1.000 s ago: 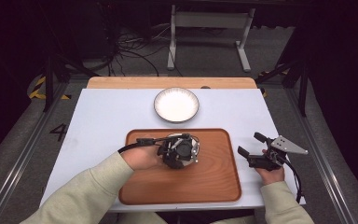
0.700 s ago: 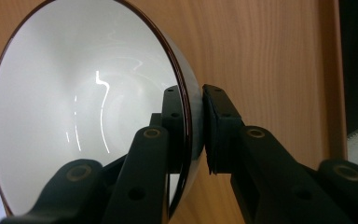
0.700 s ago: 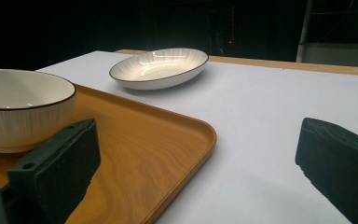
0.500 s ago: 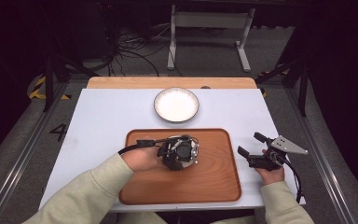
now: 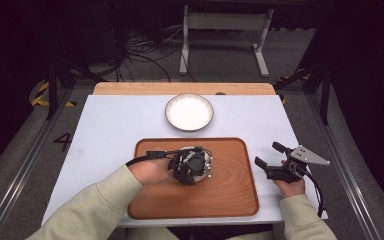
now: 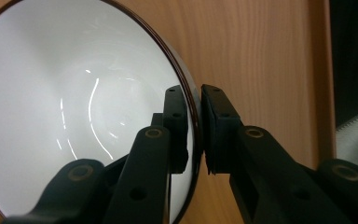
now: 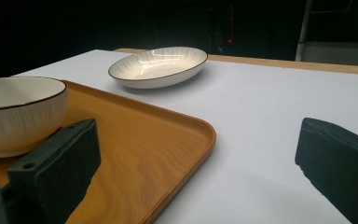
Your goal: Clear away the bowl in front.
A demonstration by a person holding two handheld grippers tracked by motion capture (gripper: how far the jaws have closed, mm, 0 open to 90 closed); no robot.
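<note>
A white bowl with a dark rim [image 6: 74, 116] stands on the wooden tray [image 5: 230, 192]. My left gripper [image 6: 193, 100] is shut on the bowl's rim, one jaw inside and one outside. From above, that left gripper [image 5: 190, 167] covers most of the bowl [image 5: 209, 161]. To the right of the tray, my right gripper [image 5: 267, 154] rests low over the table, open and holding nothing. In the right gripper view the bowl [image 7: 14, 112] sits at the left on the tray [image 7: 140, 140], apart from the right gripper [image 7: 205, 154].
A shallow white plate [image 5: 189, 112] lies on the white table [image 5: 110, 125] behind the tray, also visible as the plate [image 7: 158, 65] in the right gripper view. A wooden strip [image 5: 180, 88] runs along the table's far edge. Cables and a metal frame lie on the floor beyond.
</note>
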